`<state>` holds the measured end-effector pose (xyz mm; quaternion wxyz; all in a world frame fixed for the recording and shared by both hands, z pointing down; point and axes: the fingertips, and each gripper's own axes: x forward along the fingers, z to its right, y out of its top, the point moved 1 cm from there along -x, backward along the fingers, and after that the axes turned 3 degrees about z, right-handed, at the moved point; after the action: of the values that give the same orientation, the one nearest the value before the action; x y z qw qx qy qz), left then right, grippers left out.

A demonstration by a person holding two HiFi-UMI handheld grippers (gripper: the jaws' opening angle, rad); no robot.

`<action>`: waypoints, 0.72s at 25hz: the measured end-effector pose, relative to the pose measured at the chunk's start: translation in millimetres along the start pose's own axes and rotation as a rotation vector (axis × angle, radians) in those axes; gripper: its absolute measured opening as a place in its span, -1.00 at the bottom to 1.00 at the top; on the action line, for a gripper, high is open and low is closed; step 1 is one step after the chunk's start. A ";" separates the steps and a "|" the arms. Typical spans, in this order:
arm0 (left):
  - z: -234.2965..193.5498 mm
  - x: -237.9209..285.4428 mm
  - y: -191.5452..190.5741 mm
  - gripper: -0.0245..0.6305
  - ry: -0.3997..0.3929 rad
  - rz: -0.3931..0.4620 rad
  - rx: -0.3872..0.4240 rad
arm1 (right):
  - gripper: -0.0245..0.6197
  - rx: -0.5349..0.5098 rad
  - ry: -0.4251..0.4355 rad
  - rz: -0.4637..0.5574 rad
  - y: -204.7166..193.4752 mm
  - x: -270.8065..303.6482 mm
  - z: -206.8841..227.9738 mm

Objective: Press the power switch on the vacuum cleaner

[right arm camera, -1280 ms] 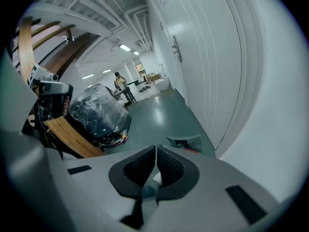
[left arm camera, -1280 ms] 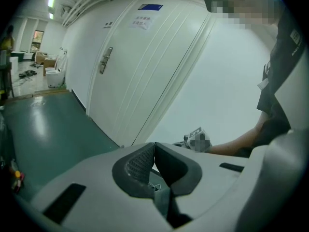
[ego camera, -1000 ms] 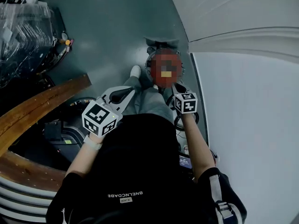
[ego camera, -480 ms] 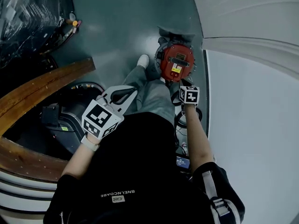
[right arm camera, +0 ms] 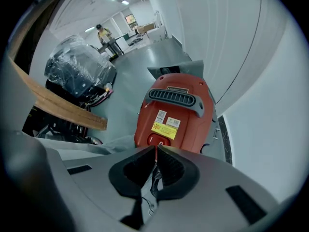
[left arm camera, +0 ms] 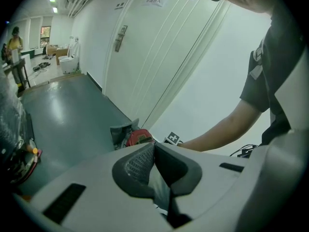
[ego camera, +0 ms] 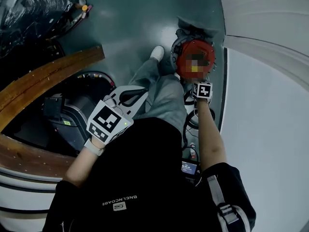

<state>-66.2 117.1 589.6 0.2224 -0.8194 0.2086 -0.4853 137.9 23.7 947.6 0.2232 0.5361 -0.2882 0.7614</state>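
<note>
The red vacuum cleaner (ego camera: 186,52) stands on the grey-green floor beside the white wall; a mosaic patch covers part of its top in the head view. In the right gripper view the vacuum cleaner (right arm camera: 176,112) fills the middle, with a grey handle (right arm camera: 176,99), yellow labels and a red rocker switch (right arm camera: 158,140) at its near edge. My right gripper (right arm camera: 156,149) is shut, its tips just in front of the switch; I cannot tell if they touch. In the head view only the right gripper (ego camera: 200,83) cube shows. My left gripper (ego camera: 140,92) is shut and empty above the person's thigh.
A curved wooden counter edge (ego camera: 48,83) and dark machinery (ego camera: 63,115) lie at the left. Plastic-wrapped equipment (right arm camera: 79,69) stands further back. Black cables (ego camera: 190,120) lie on the floor by the wall (ego camera: 270,105). The person's leg and white shoe (ego camera: 156,52) are beside the vacuum.
My right gripper has reached forward and down, closing on the vacuum's near edge. The head view has shifted, so the vacuum sits further right. The left gripper has barely moved.
</note>
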 end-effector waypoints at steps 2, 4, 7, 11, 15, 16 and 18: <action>-4.1 2.1 -5.9 -0.88 0.003 -0.007 -0.014 | -0.82 -0.006 -0.010 -0.009 -3.7 10.6 2.5; -7.5 4.7 -13.5 -0.88 0.007 -0.022 -0.021 | -0.82 0.006 -0.017 -0.012 -5.5 21.0 5.7; -9.2 8.8 -25.3 -0.88 0.004 -0.048 -0.031 | -0.82 0.034 -0.023 -0.021 -10.1 34.1 9.9; -12.5 11.9 -30.7 -0.88 -0.004 -0.051 -0.030 | -0.82 0.064 -0.032 -0.028 -10.7 45.7 13.7; -18.7 11.1 -36.4 -0.88 0.001 -0.065 -0.044 | -0.82 0.078 -0.033 -0.042 -7.1 49.7 15.4; -19.9 11.6 -37.2 -0.88 0.001 -0.065 -0.050 | -0.82 0.078 -0.030 -0.044 -7.1 50.2 15.3; -21.3 13.2 -38.5 -0.88 -0.001 -0.067 -0.057 | -0.82 0.072 -0.028 -0.043 -7.7 51.0 15.3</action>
<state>-74.4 137.7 629.9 0.1825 -0.8323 0.1946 -0.4858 136.8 20.5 1001.3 0.2159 0.5605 -0.2519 0.7588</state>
